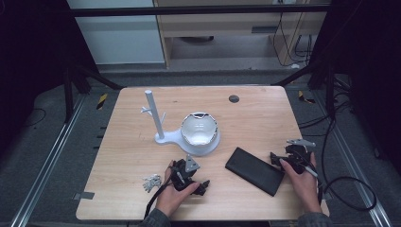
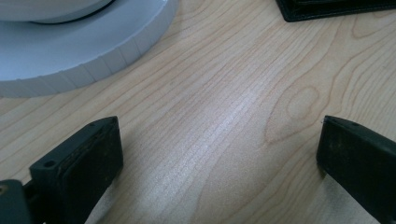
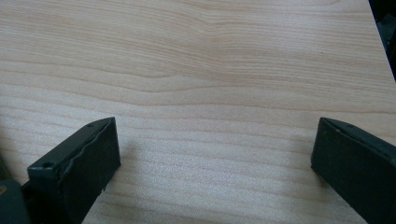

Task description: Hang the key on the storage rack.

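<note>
Wooden table (image 1: 142, 142) under you: your left gripper (image 2: 215, 158) rests with fingers spread, empty, near the white stand (image 1: 163, 137) cradling a glass bowl (image 1: 199, 128). Black case (image 1: 254, 170) lies diagonally, far-left to near-right, beside your spread, empty right gripper (image 3: 212, 158).

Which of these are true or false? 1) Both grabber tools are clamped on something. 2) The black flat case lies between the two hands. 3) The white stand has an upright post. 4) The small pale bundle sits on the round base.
1) False: the left gripper and the right gripper both stand open over bare wood, with nothing between the jaws.
2) True: the black flat case lies on the table between the hands.
3) True: the white stand has an upright post at its left end.
4) False: the small pale bundle lies on the table, left of the left gripper and apart from the base.
</note>
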A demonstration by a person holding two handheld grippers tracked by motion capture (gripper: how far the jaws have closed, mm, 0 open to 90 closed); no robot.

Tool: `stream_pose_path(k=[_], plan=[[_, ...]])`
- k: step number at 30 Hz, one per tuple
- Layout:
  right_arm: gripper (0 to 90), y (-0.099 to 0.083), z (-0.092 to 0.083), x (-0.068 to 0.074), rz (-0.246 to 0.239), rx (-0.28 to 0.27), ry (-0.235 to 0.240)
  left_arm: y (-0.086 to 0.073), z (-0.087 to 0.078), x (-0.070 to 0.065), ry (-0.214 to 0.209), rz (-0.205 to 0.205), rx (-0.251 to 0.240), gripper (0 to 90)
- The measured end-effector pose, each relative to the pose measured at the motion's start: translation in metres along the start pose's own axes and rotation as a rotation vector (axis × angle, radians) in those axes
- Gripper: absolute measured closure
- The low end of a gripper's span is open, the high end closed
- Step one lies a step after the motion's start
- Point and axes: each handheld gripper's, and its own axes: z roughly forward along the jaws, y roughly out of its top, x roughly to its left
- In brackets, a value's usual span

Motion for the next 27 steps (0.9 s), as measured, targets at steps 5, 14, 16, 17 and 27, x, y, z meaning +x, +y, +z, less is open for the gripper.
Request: stream_pose_path(k=[5,14,16,17,27], plan=[[4.3,-0.002,-0.002,-0.002,-0.013,-0.003,0.018,0.021,-0.029,0.017,0.07,0.024,0.068,8.4],[13.5,0.005,-0.046,0.006,-0.01,-0.191,0.011,0.025,-0.08,0.048,0.203,0.008,0.144,7.1],[13.2,0.004,-0.053,0.011,-0.017,-0.208,0.011,0.02,-0.09,0.055,0.218,-0.02,0.161,7.4],[12.5,0.002,-0.056,0.016,-0.023,-0.205,0.024,0.016,-0.095,0.057,0.226,-0.033,0.158,8.6],[17.3,-0.003,-0.075,0.046,-0.111,-0.272,0.167,-0.014,-0.125,0.075,0.259,-0.104,0.256,16.1]])
